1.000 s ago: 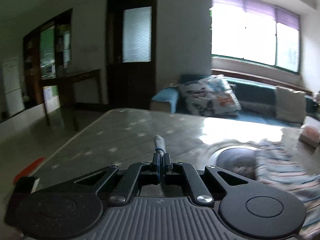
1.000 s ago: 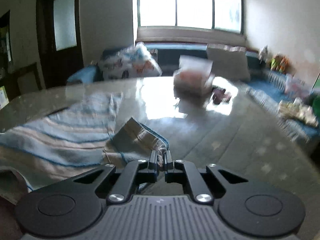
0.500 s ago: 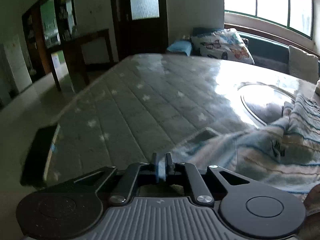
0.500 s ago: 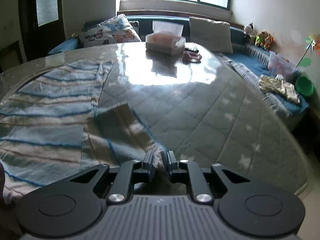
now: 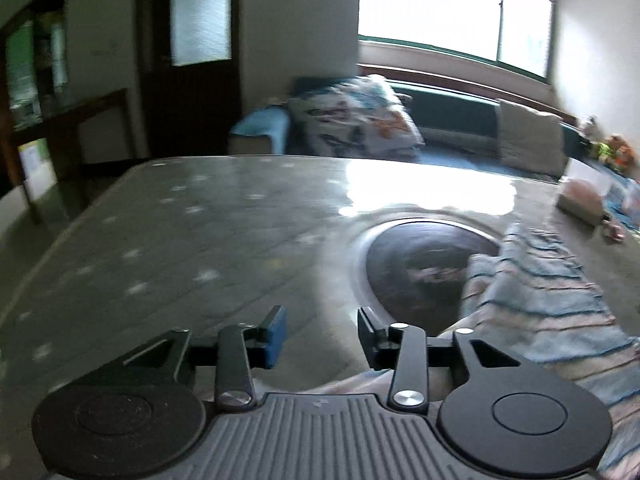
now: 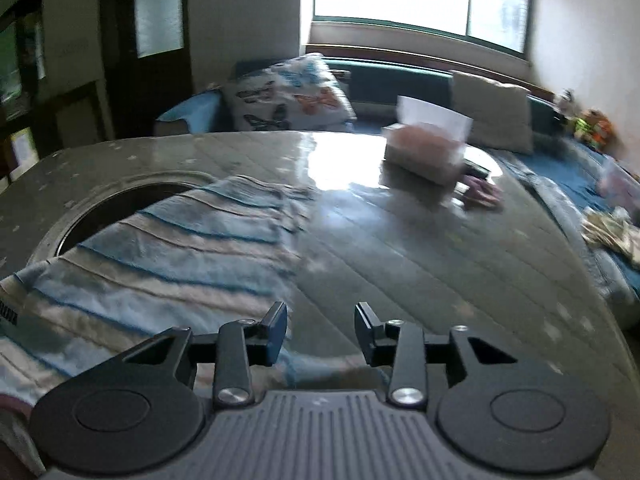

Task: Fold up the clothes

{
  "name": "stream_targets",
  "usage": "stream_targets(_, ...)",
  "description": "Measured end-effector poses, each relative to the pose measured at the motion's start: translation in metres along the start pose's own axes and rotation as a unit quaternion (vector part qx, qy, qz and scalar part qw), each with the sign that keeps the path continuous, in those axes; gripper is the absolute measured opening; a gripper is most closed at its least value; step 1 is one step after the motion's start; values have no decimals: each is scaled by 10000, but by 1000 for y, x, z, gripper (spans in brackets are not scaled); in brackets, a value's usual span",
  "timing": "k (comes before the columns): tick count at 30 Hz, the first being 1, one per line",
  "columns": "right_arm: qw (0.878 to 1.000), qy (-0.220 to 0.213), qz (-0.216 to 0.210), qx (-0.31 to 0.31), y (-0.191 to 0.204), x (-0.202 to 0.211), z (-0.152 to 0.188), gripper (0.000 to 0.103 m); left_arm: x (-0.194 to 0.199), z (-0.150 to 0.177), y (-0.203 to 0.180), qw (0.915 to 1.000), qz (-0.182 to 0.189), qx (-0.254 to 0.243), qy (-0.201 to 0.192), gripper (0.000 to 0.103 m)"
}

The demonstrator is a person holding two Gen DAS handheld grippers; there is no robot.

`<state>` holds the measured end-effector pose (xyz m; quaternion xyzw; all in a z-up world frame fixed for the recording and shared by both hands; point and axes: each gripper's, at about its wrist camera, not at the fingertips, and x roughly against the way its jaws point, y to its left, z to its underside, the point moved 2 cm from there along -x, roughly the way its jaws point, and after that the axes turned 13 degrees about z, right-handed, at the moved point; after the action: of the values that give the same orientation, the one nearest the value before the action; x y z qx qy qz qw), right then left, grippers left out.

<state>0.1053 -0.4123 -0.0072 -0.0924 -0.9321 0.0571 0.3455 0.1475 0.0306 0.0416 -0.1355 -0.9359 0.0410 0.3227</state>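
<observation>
Seen from the left wrist, the left gripper hovers over a quilted grey table, its jaws opening with nothing but bare tabletop between them. To its right, a blue-and-beige striped garment lies partly across a dark round inset in the table, one fold passing under the gripper body. In the right wrist view the same striped garment spreads over the table's left side, covering part of the round inset. The right gripper is just beside the cloth's right edge, jaws opening, and nothing is pinched between the blue pads. Farther right, a tissue box stands near the table's far edge.
</observation>
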Motion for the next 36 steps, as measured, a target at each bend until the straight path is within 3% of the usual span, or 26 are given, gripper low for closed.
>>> stream_targets(3, 9997, -18, -212, 120, 18, -20, -17, 54, -33, -12, -20, 9996, 210, -134, 101, 52)
stream_targets(8, 9977, -103, -522, 416, 53, -45, -39, 62, -83, -24, -41, 9982, 262, -388, 369, 53)
stream_targets(13, 9932, -272, -943, 627, 87, -56, -58, 69, -121, -13, -66, 9940, 434, -706, 709, 55)
stream_targets(16, 9892, -423, -1180, 766, 110, -61, -71, 71, -129, 1, -81, 9903, 598, -903, 871, 55)
stream_targets(22, 9830, -355, -1525, 963, 143, -83, -85, 75, -119, 15, -100, 9845, 744, -1379, 794, 55)
stream_targets(26, 9836, -108, -1367, 1171, 151, -100, -79, 75, -111, 11, -94, 9843, 742, -1434, 715, 58)
stream_targets(30, 9875, 118, -1145, 1078, 133, -104, -64, 75, -111, -5, -78, 9900, 684, -1077, 596, 58)
stream_targets(36, 9903, 282, -1009, 914, 110, -104, -43, 76, -140, -17, -85, 9867, 1069, -905, 823, 56)
